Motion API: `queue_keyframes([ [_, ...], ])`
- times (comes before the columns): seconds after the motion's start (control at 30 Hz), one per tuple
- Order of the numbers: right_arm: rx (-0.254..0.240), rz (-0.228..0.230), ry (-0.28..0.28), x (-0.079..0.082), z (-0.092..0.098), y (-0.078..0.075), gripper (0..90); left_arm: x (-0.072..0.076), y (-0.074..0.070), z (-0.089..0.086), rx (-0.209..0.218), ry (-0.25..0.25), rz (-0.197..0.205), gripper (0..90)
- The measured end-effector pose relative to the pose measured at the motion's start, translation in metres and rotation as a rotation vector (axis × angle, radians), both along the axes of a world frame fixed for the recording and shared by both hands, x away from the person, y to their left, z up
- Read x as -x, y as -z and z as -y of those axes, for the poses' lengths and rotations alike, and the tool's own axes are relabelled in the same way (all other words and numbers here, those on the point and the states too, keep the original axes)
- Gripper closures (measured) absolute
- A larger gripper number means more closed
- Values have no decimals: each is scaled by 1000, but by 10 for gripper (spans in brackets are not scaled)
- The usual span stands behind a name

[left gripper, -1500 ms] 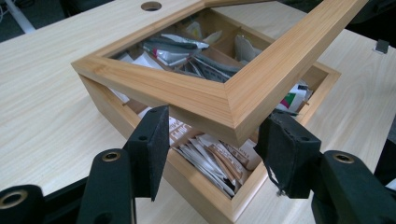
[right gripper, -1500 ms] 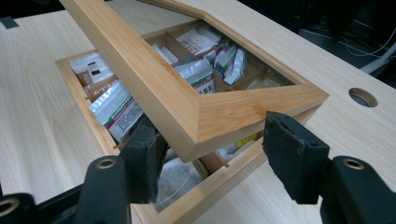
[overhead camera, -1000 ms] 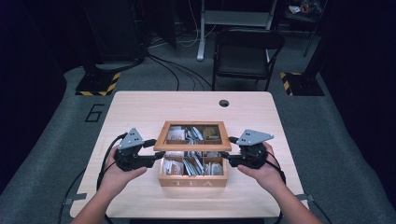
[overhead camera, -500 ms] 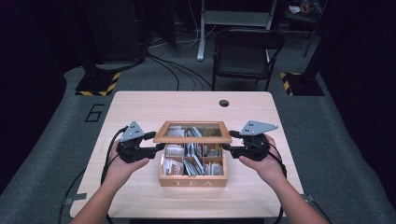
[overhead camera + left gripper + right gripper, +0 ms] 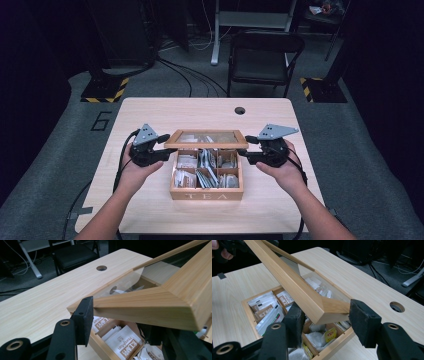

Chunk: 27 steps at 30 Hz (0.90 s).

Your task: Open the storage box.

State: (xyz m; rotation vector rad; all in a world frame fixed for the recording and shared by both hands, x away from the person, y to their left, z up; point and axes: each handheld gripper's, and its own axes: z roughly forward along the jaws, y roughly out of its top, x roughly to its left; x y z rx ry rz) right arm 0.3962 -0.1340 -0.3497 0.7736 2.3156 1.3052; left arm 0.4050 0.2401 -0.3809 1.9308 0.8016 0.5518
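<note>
A wooden tea box [image 5: 206,195] marked TEA stands near the table's front, its compartments full of tea bags [image 5: 205,167]. Its glass-paned lid [image 5: 206,137] is tilted up off the box, front edge raised. My left gripper [image 5: 167,145] grips the lid's left end and my right gripper [image 5: 246,147] grips its right end. In the left gripper view the lid's wooden corner [image 5: 150,302] sits between the jaws of the left gripper [image 5: 118,325], which have just been closing. The right gripper [image 5: 328,320], jaws also just closing, clamps the other corner of the lid [image 5: 294,287].
The light wooden table [image 5: 150,115] has a round cable hole [image 5: 240,110] at its far side. Behind it stand a black chair [image 5: 262,55] and floor cables [image 5: 185,70]. Yellow-black striped bases [image 5: 105,92] lie on the grey floor.
The lid's front edge has swung up and back, so more of the compartments show. Both hands have moved away from me with it.
</note>
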Motion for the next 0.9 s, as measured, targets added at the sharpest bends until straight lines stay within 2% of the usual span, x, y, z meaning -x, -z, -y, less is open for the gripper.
queue_keyframes([
  [0.17,-25,15,2,-4,1,0,467,-4,-4,0,0,0,-2,513],
  [0.23,-15,41,21,-6,2,1,467,-6,-6,0,1,-3,-5,516],
  [0.37,13,55,44,-12,3,5,467,-10,-10,1,4,-13,-2,525],
  [0.67,18,38,90,-30,0,16,494,-20,-19,1,7,-20,-7,536],
  [0.9,38,54,119,-46,-5,22,527,-28,-24,0,24,-24,-5,542],
])
